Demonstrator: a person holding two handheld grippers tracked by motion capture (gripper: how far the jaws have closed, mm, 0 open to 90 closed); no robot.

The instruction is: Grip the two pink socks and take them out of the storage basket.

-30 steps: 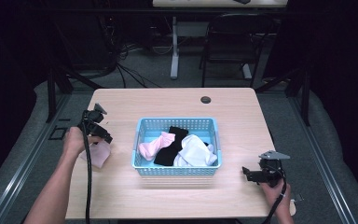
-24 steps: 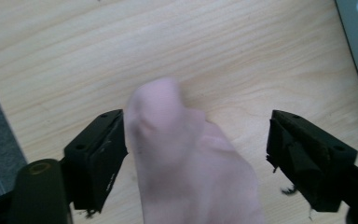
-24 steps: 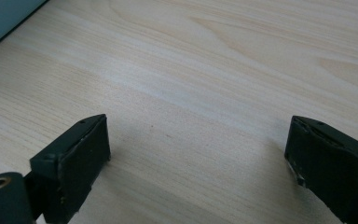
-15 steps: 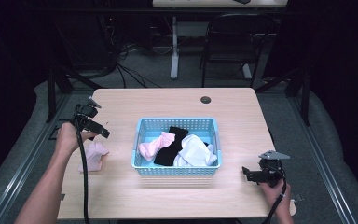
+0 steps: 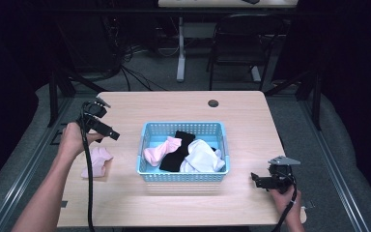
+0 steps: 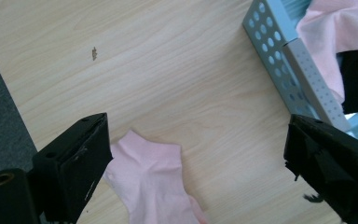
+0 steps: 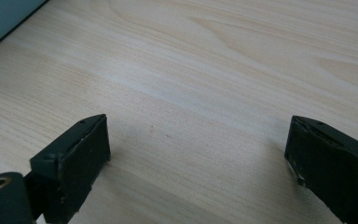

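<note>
Left claw (image 6: 196,172) lifted, opening, pink sock (image 6: 154,186) below on table (image 6: 168,70)

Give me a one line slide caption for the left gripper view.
Open left gripper above a pink sock lying flat on the wooden table, beside the blue basket.

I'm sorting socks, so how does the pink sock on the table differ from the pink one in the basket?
The table sock lies flat and alone on the wood; the basket sock is bunched against the basket wall beside a black sock. Both are the same pale pink.
</note>
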